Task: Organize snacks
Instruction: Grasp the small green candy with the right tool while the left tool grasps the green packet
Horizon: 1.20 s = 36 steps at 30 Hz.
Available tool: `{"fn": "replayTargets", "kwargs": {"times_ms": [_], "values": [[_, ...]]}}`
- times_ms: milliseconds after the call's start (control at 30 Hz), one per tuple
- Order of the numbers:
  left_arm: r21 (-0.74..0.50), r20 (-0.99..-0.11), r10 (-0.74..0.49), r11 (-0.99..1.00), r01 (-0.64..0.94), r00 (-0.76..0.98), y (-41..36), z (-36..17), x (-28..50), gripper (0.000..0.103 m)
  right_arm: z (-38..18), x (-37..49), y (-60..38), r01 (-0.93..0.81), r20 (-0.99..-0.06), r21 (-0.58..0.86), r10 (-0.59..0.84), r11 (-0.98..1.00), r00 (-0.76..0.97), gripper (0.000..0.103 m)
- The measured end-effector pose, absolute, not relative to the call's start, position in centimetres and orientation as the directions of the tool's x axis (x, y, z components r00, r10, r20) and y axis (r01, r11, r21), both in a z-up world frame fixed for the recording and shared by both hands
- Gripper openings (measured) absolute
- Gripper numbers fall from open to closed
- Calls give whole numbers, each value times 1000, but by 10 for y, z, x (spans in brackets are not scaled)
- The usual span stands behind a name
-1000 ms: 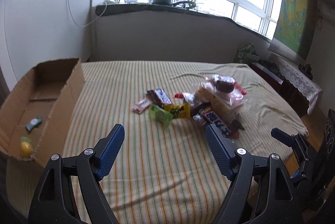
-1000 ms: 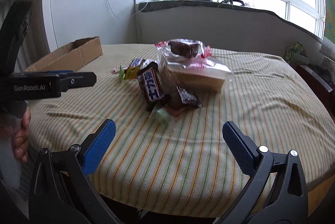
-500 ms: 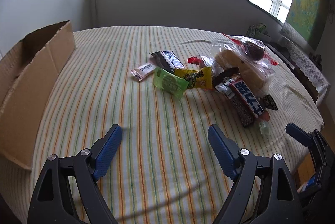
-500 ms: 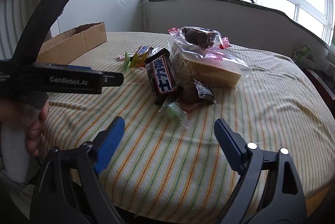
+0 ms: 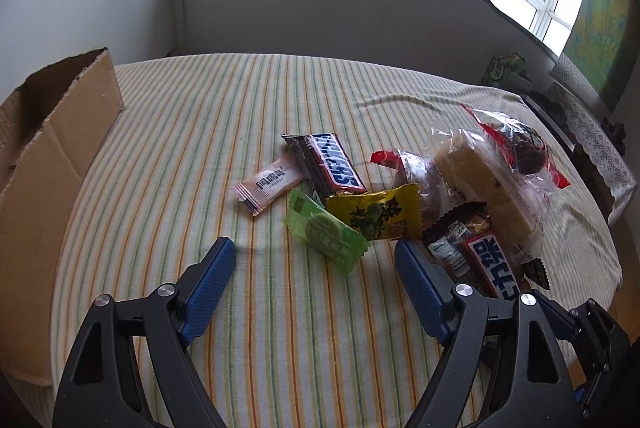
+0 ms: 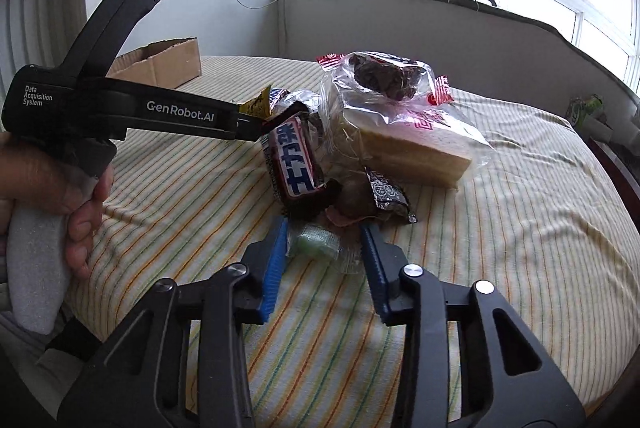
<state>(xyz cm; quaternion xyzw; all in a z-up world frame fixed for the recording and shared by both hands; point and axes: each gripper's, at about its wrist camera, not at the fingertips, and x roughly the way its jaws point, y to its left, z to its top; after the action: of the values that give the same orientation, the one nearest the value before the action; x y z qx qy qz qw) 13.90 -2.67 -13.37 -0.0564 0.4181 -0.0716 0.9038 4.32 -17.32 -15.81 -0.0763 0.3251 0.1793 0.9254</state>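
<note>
Since the earlier frames, both tools have been brought closer to the heap of snacks on the striped counter (image 5: 248, 116), and the jaws of the right tool (image 6: 324, 244) have just been closing around a small candy in a clear wrapper (image 6: 314, 242). Its left pad appears to touch the wrapper, while contact on the right side cannot be made out, so a firm pinch is not yet judged to be made. That candy lies at the near edge of the heap, directly ahead of the right tool and between its fingers, with its long axis running across the gap from pad to pad. The coming move is judged to turn on this alignment: only a little more closing is needed before a lift.

The left tool (image 5: 316, 248) is held spread, with nothing between its pads. A green packet (image 5: 326, 228) lies just ahead of it and slightly toward its right finger, its long axis slanted across the opening. The right tool is pitched downward toward the counter; the left tool, held by a hand (image 6: 56, 188) on its grip, is pointed into the heap from the side of the cardboard box (image 5: 48, 164), which stands at the counter's left edge.

A blue-lettered chocolate bar (image 6: 294, 160) and a bagged cake (image 6: 404, 132) lie just behind the candy, touching the heap around it
</note>
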Motion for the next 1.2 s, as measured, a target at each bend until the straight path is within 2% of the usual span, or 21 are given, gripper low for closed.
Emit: {"fn": "replayTargets", "kwargs": {"times_ms": [67, 100, 167, 233, 267, 433, 600, 800, 967, 1100, 1200], "values": [[-176, -744, -189, 981, 85, 641, -24, -134, 139, 60, -158, 43, -173, -388, -628, -27, 286, 921, 724, 31], [-183, -743, -195, 979, 87, 640, -23, -133, 139, 56, -158, 42, -172, -388, -628, -31, 284, 921, 725, 31], [-196, -738, -212, 976, 97, 640, -21, -134, 140, 34, -159, 40, -172, -389, -630, -31, 284, 921, 723, 30], [-203, -736, -224, 973, 108, 638, -20, -135, 139, 16, -160, 38, -173, -387, -634, -34, 279, 922, 721, 29], [-211, -735, -235, 971, 115, 636, -19, -135, 138, 12, -160, 37, -173, -385, -635, -37, 276, 922, 722, 29], [-239, -734, -262, 963, 123, 627, -14, -137, 139, 9, -161, 37, -171, -385, -640, -60, 260, 921, 723, 30], [-260, -718, -274, 958, 119, 639, -9, -136, 135, 4, -160, 34, -179, -374, -633, -4, 287, 928, 719, 25], [-300, -652, -316, 942, 149, 689, 4, -125, 115, 4, -155, 34, -195, -339, -611, 88, 320, 936, 724, 25], [-271, -595, -321, 943, 192, 737, 8, -108, 89, 4, -140, 29, -203, -318, -580, 91, 310, 944, 754, 25], [-268, -595, -312, 946, 184, 741, 14, -104, 81, 4, -131, 27, -203, -317, -566, 79, 304, 945, 766, 25], [-269, -649, -304, 949, 163, 698, 15, -113, 88, 4, -132, 24, -202, -319, -567, 82, 307, 944, 764, 25]]}}
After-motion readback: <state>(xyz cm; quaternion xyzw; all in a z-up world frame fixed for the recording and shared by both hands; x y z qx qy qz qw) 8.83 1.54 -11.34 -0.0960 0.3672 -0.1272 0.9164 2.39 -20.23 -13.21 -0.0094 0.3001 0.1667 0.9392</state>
